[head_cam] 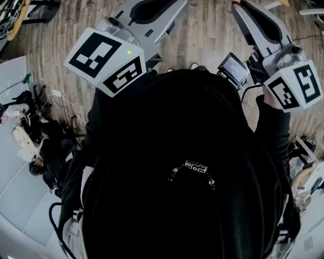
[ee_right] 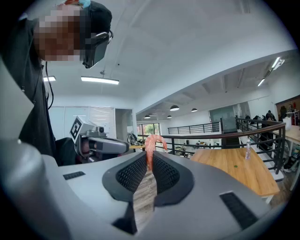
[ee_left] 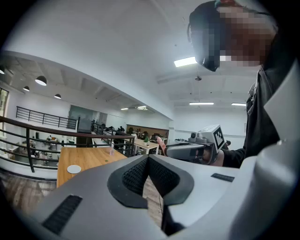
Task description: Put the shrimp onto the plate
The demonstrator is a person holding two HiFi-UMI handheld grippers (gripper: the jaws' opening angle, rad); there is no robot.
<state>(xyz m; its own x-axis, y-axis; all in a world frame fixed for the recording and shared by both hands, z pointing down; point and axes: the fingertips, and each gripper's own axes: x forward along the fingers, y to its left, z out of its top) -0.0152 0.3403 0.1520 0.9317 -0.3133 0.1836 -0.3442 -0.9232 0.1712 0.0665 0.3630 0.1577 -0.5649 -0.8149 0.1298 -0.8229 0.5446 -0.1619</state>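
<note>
A pink curled shrimp (ee_right: 150, 146) stands upright between the black pads of my right gripper (ee_right: 149, 158), which is shut on it; the tail arches above the jaw tips. From the left gripper view the right gripper (ee_left: 194, 149) shows with the shrimp's (ee_left: 160, 143) pink end poking out of it. My left gripper (ee_left: 147, 158) is shut with nothing in it. A small white round plate (ee_left: 73, 169) lies far off on a wooden table (ee_left: 91, 159). In the head view both grippers, left (head_cam: 152, 7) and right (head_cam: 258, 20), are raised in front of the person's chest.
Black railings (ee_left: 28, 140) run around the wooden table (ee_right: 234, 164), which carries a clear bottle (ee_right: 247, 150). Plank floor (head_cam: 197, 35) lies below, with cables and gear (head_cam: 35, 126) at the left. The person's black top (head_cam: 177, 177) fills the head view.
</note>
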